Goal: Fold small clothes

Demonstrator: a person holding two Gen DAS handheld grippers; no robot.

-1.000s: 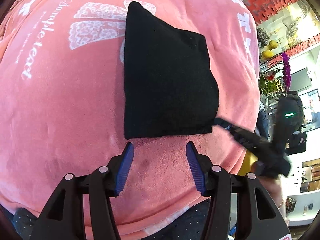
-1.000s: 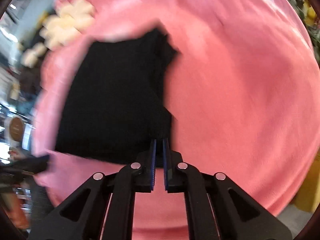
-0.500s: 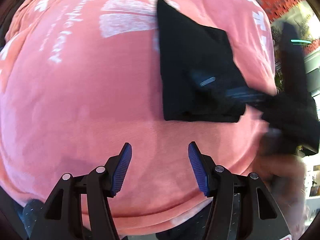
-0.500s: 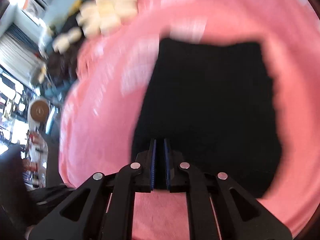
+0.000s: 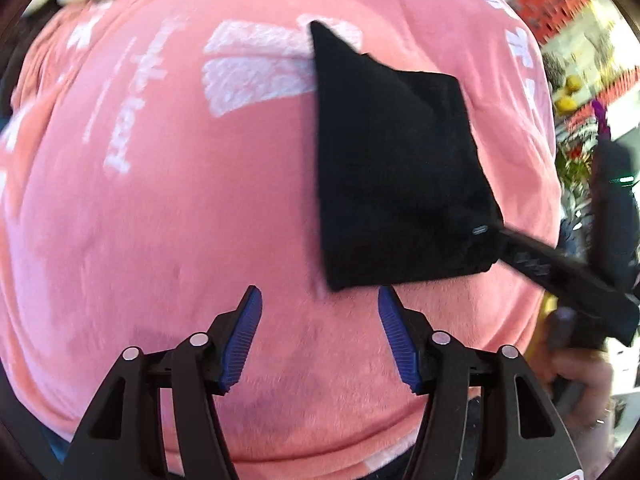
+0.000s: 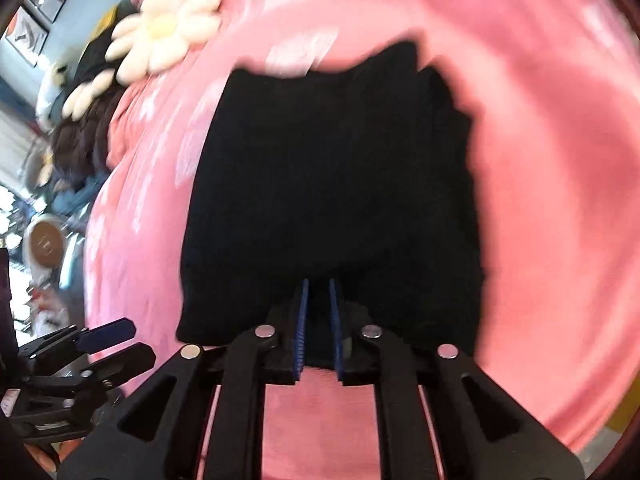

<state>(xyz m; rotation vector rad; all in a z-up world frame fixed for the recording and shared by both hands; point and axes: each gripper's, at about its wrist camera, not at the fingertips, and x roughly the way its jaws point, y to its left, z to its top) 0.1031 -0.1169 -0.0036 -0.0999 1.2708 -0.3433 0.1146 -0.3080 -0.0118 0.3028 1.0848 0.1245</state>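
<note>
A small black garment (image 5: 392,168) lies folded on a pink blanket (image 5: 168,216). It also shows in the right wrist view (image 6: 332,184). My left gripper (image 5: 320,328) is open and empty, just short of the garment's near edge. My right gripper (image 6: 319,304) is shut on the garment's near edge; black cloth sits between its blue pads. In the left wrist view the right gripper (image 5: 496,236) grips the garment's right near corner. In the right wrist view the left gripper (image 6: 108,344) shows open at lower left.
The pink blanket has white lettering (image 5: 120,120) and white lace prints (image 5: 256,64). White flower-shaped cushions (image 6: 164,28) and dark cloth lie at the blanket's far left edge. Shop shelves and plants (image 5: 576,92) stand beyond the right edge.
My right gripper has swung round with the garment's edge held, so the garment now faces it squarely. My left gripper shifted; the garment's near edge is closer to its fingers than half a second ago.
</note>
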